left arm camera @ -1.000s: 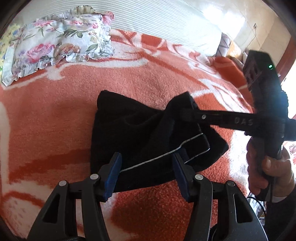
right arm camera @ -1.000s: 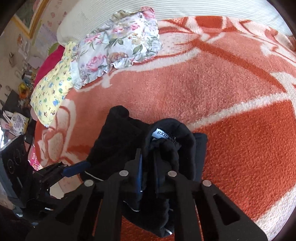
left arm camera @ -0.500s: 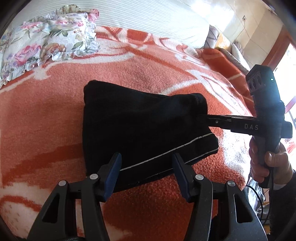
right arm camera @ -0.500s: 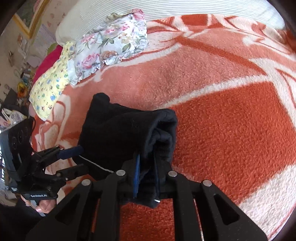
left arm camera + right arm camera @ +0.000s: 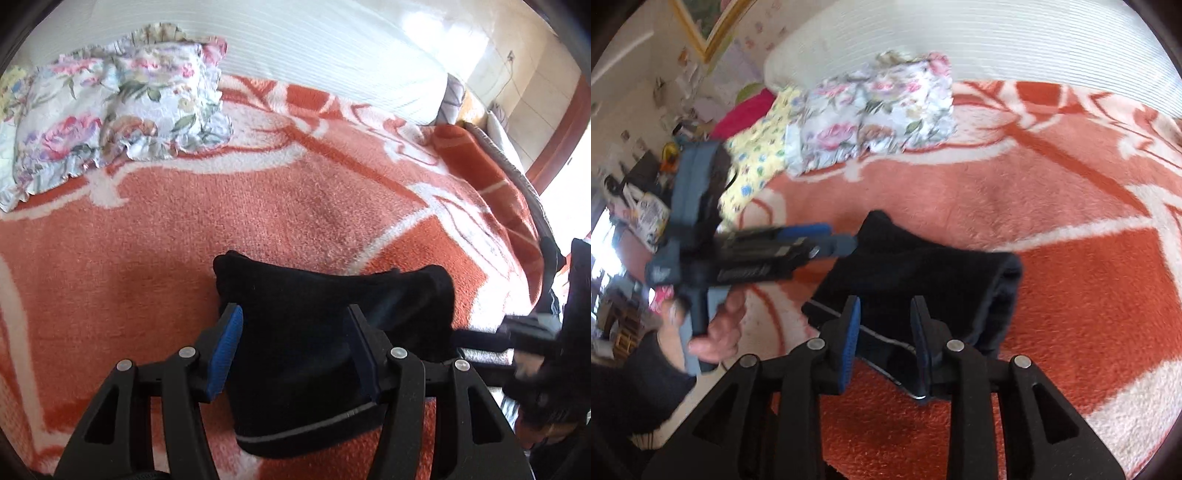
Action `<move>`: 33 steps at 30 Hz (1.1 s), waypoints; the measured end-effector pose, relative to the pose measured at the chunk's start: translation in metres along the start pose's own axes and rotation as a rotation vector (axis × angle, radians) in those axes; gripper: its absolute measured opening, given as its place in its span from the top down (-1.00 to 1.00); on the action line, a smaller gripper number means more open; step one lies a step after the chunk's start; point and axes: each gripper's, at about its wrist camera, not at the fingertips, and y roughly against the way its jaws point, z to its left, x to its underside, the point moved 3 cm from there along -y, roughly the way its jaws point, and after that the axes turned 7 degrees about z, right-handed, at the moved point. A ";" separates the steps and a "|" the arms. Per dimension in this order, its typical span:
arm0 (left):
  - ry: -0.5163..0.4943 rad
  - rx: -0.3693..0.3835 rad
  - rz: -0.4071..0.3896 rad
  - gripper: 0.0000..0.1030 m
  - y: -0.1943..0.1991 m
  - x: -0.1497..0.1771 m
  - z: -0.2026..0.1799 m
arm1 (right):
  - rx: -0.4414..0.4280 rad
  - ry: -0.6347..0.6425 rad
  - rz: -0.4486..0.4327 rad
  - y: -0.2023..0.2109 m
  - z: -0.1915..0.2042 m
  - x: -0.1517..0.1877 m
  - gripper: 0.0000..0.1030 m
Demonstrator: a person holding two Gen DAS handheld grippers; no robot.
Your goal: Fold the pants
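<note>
The black pants (image 5: pixel 317 332) lie folded into a compact bundle on the orange and white blanket (image 5: pixel 258 206); a thin white stripe runs along the near edge. They also show in the right wrist view (image 5: pixel 923 273). My left gripper (image 5: pixel 295 350) is open, its blue pads on either side of the bundle from above. My right gripper (image 5: pixel 886 332) is open and empty just above the bundle's near edge. The left gripper also shows, blurred, in the right wrist view (image 5: pixel 812 236), at the bundle's left corner.
A floral pillow (image 5: pixel 110 110) and a yellow patterned pillow (image 5: pixel 757 166) lie at the head of the bed by a white striped bolster (image 5: pixel 314 55). The bed's right edge (image 5: pixel 524 192) drops off near a doorway. Clutter stands on the left floor (image 5: pixel 635 206).
My right gripper has let go of the pants and opened, leaving the bundle flat on the blanket. My left gripper has moved forward over the bundle.
</note>
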 end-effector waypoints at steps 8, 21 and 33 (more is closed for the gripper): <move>-0.009 -0.154 0.110 -0.31 -0.069 -0.013 0.012 | 0.088 -0.092 0.047 -0.016 -0.048 0.020 0.76; 0.089 -0.052 0.059 -0.28 -0.004 0.030 0.020 | 0.102 -0.221 -0.049 0.009 -0.064 0.012 -0.53; 0.215 0.035 0.130 -0.35 -0.028 0.062 0.032 | 0.052 -0.325 0.043 -0.028 -0.080 0.020 -0.53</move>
